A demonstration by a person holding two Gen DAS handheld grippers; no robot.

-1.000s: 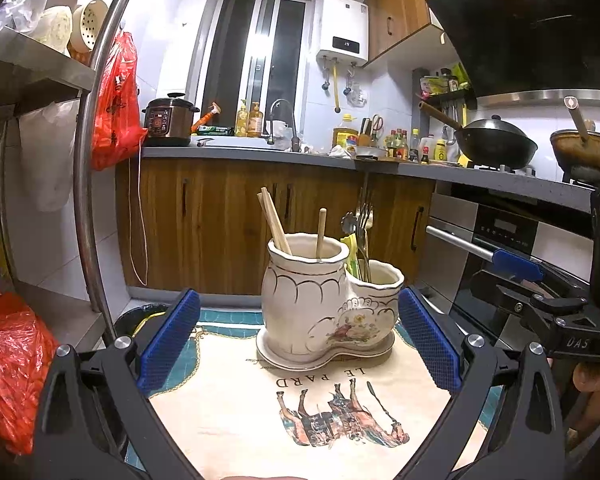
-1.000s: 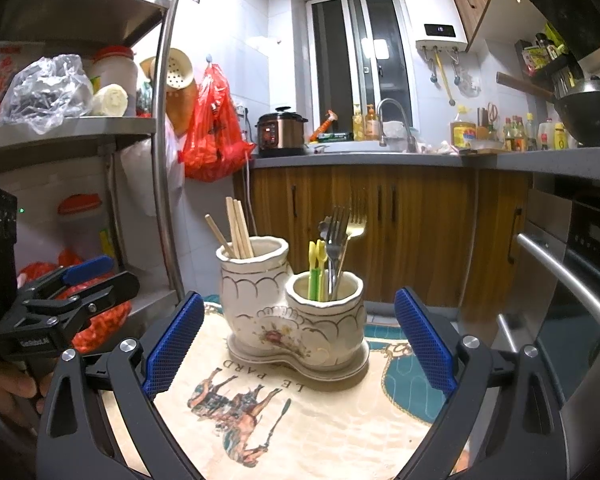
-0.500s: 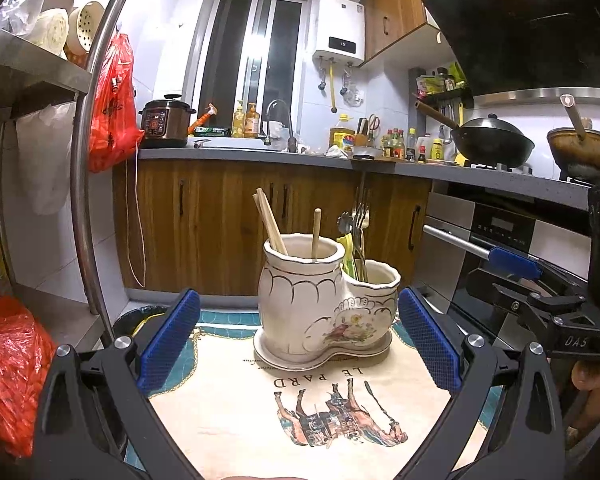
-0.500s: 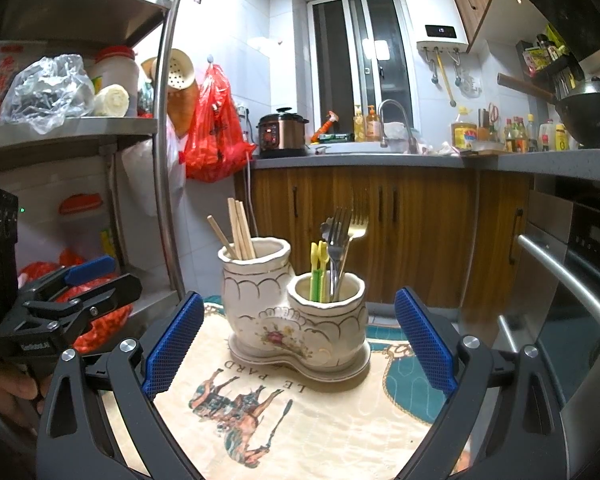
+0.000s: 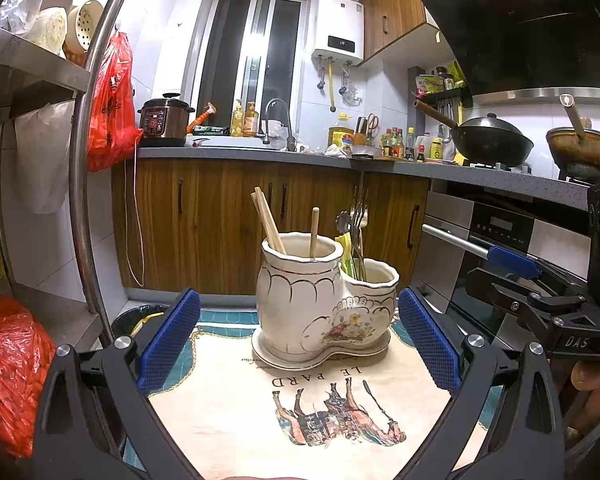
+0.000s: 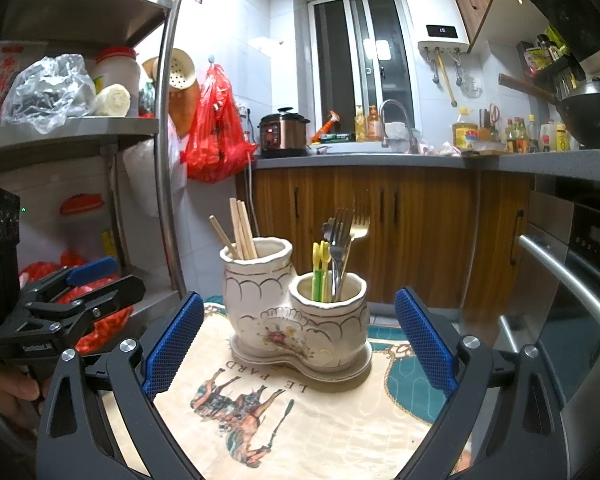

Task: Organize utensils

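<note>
A white ceramic double-cup utensil holder [image 5: 324, 304] [image 6: 296, 316] stands on a cream cloth with a horse print [image 5: 300, 400] [image 6: 300, 412]. Its taller cup holds wooden chopsticks [image 5: 268, 220] [image 6: 242, 228]. The shorter cup holds metal forks [image 6: 342, 240] [image 5: 356, 232] and small yellow-green picks [image 6: 320, 268]. My left gripper [image 5: 298, 338] is open and empty, its blue pads flanking the holder from in front. My right gripper [image 6: 298, 338] is also open and empty, a little back from the holder. Each gripper shows at the side of the other's view.
A steel shelf rack [image 6: 164, 152] with red bags [image 5: 8, 364] stands left. An oven with a bar handle [image 6: 572, 280] is right. Wooden cabinets [image 5: 220, 220] and a counter with a cooker [image 5: 164, 120], sink and woks [image 5: 488, 144] lie behind.
Both views have shifted slightly; the holder sits a touch higher in the left wrist view. Nothing was taken hold of or let go.
</note>
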